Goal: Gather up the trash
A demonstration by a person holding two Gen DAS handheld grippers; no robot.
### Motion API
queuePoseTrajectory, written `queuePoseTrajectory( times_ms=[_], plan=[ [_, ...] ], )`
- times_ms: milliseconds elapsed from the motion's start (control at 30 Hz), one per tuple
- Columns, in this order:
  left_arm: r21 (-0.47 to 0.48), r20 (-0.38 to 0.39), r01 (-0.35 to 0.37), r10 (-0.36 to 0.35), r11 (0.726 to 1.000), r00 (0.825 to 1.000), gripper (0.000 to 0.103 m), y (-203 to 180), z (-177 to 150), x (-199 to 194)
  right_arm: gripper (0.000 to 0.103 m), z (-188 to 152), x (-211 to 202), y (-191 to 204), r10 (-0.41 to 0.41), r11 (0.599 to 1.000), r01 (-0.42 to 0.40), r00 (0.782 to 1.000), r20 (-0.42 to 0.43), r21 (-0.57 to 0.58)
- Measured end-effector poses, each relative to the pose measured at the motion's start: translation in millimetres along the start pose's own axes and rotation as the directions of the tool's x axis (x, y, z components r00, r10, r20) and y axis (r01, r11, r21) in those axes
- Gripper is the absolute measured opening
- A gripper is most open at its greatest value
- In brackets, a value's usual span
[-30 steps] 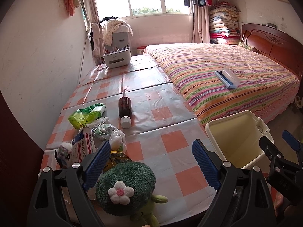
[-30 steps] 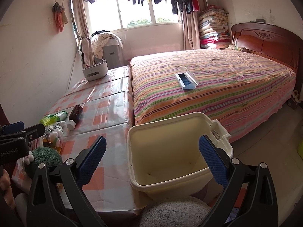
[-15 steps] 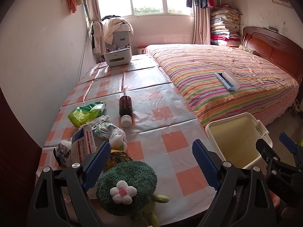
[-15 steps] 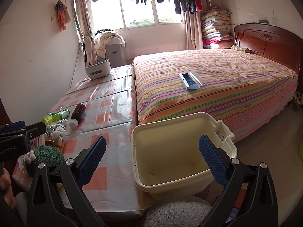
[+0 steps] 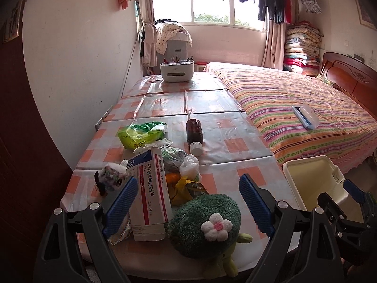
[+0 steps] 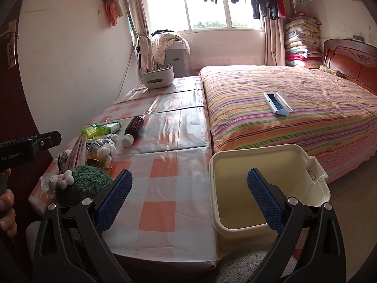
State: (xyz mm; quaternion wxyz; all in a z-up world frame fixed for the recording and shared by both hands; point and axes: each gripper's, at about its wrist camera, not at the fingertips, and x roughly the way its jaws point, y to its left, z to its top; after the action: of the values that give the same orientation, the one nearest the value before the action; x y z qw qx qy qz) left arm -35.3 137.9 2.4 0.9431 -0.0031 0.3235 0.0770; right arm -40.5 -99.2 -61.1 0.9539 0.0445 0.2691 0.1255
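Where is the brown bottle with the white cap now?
In the left wrist view the brown bottle lies on its side mid-table on the checked tablecloth, cap toward the camera, right of the green packet and beyond the medicine box.

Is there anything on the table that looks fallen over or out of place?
Yes. The brown bottle lies on its side on the table, white cap toward the camera, not upright. The medicine box leans tilted against the trash pile. A green plush toy sits among the trash, which seems odd.
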Motion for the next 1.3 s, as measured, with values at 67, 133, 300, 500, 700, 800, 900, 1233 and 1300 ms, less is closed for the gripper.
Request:
queuePoseTrajectory(
  times_ms=[67,133,300,500,700,800,900,1233,1300],
  plan=[
    [-0.02,-0.006,-0.03,0.03,0.999,1.0,0.085,14.2,-2.4,-0.2,0.097,-0.9,2.1,8.9,0.047,0.999,-0.047,0.999,-0.005,-0.008],
    [-0.036,-0.01,-0.062,0.061,0.997,0.998,0.085,26.3,-5.2,-0.7,0.097,-1.6,4.1,18.0,0.094,0.995,-0.094,0.996,-0.007,-0.017],
    [-0.071,-0.026,-0.114,0.113,0.991,0.993,0.085,52.1,-12.1,-1.4,0.097,-5.4,2.9,53.1,0.257,0.962,-0.258,0.966,-0.023,-0.091],
    [-0.097,-0.079,-0.121,0.114,0.988,0.99,0.085,74.8,-11.8,12.1,0.097,-18.5,11.8,110.3,0.404,0.887,-0.416,0.91,-0.097,-0.201],
    [-0.106,-0.114,-0.12,0.108,0.987,0.988,0.085,76.2,-11.3,27.1,0.097,-32.9,32.3,149.5,0.381,0.853,-0.402,0.916,-0.127,-0.333],
    [-0.112,-0.134,-0.132,0.117,0.985,0.984,0.085,76.8,-13.5,35.0,0.097,-37.7,46.6,156.3,0.364,0.85,-0.395,0.919,-0.153,-0.349],
    [-0.124,-0.148,-0.144,0.126,0.982,0.981,0.085,80.1,-15.9,40.5,0.097,-40.1,53.8,156.2,0.345,0.855,-0.381,0.924,-0.163,-0.351],
    [-0.141,-0.166,-0.179,0.155,0.974,0.974,0.085,86.6,-18.9,47.0,0.097,-39.2,67.1,143.2,0.328,0.878,-0.369,0.928,-0.179,-0.307],
    [-0.142,-0.17,-0.181,0.157,0.973,0.973,0.085,86.7,-19.1,47.9,0.097,-39.0,68.4,141.9,0.326,0.88,-0.368,0.928,-0.18,-0.3]
  ],
)
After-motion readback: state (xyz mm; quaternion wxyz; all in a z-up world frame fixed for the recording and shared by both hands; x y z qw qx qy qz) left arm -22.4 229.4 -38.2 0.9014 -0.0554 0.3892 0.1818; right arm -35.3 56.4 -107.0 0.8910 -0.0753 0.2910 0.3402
